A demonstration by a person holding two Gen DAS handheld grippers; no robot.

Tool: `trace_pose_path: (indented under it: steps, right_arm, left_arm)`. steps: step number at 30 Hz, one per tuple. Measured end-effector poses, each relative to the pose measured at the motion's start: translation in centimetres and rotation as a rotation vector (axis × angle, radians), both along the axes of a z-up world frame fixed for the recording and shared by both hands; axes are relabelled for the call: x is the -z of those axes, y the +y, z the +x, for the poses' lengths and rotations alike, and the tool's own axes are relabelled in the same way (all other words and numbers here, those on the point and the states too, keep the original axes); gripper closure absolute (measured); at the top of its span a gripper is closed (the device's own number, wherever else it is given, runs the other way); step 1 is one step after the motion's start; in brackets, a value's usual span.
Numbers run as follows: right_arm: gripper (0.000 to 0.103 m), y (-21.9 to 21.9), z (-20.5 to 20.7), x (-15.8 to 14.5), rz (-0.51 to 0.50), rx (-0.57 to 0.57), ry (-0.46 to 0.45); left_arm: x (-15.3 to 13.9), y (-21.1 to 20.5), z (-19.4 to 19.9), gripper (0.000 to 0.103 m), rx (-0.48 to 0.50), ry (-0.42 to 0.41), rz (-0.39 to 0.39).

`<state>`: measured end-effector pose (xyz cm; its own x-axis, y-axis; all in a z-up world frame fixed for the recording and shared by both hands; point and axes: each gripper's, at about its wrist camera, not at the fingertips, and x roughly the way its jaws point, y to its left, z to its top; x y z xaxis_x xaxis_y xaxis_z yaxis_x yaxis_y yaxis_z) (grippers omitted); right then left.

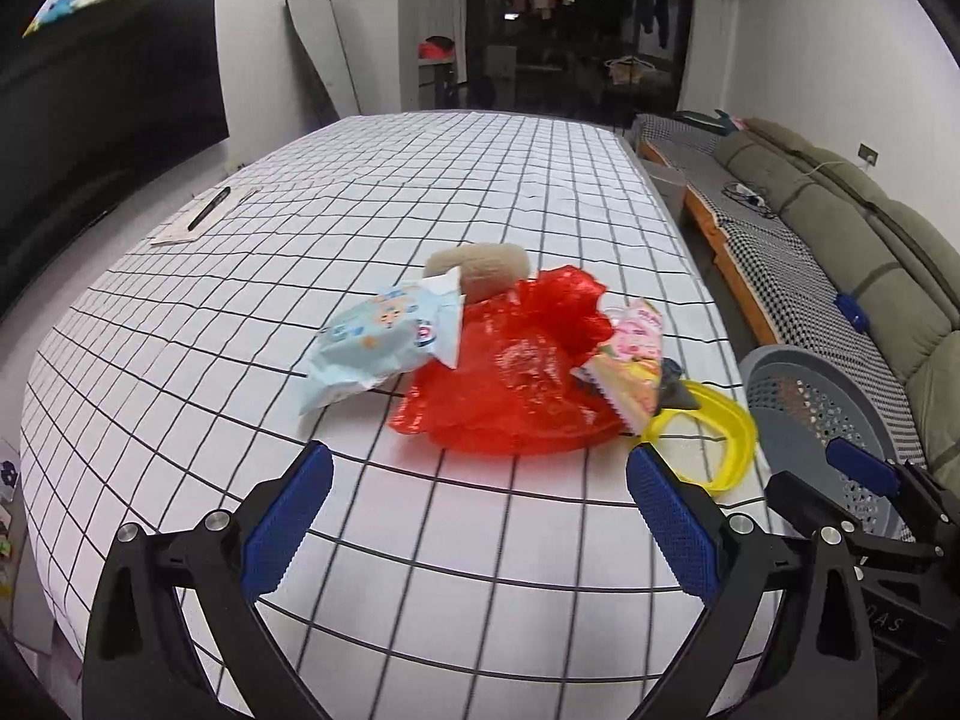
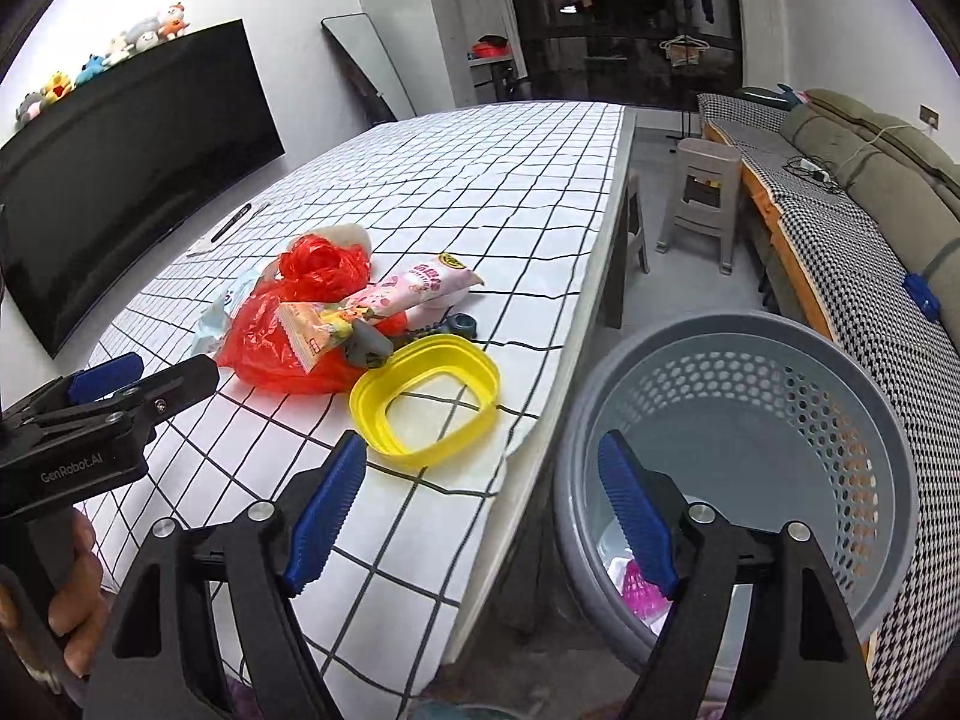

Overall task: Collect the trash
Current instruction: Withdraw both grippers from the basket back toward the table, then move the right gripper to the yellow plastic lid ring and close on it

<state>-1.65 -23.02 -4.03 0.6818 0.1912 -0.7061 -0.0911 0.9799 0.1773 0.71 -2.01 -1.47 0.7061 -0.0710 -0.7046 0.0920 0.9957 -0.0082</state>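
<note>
A heap of trash lies on the checked tablecloth: a red plastic bag, a light blue wrapper, a pink snack wrapper, a beige lump and a yellow plastic ring. My left gripper is open and empty, just short of the red bag. In the right wrist view, the red bag, pink wrapper and yellow ring lie ahead to the left. My right gripper is open and empty over the table edge, beside the grey perforated basket.
The basket stands on the floor off the table's right edge and holds something pink. A pen on paper lies at the table's left. A plastic stool, a sofa and a large black TV surround the table.
</note>
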Motion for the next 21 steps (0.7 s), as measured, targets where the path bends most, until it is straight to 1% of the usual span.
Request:
trace_pose_path:
  steps: [3,5,8,13,21]
  right_arm:
    - [0.024,0.4,0.9,0.2,0.002,-0.019,0.009]
    - [0.021,0.7,1.6,0.3,0.001,-0.027,0.013]
    - [0.021,1.3,2.5,0.4,-0.007,-0.050,0.023]
    - [0.021,2.4,3.8,0.6,-0.038,-0.087,0.030]
    - [0.021,3.5,5.5,1.3,-0.079,-0.126,0.049]
  left_arm:
    - [0.2,0.7,0.4,0.007,-0.019,0.011,0.006]
    - [0.5,1.2,0.6,0.006,-0.027,0.020,0.009]
    - [0.7,2.4,1.0,0.006,-0.056,0.021,0.023]
    - [0.9,3.9,1.5,0.006,-0.089,0.036,0.024]
    - [1.8,4.7,2.0,0.006,-0.096,0.069,0.011]
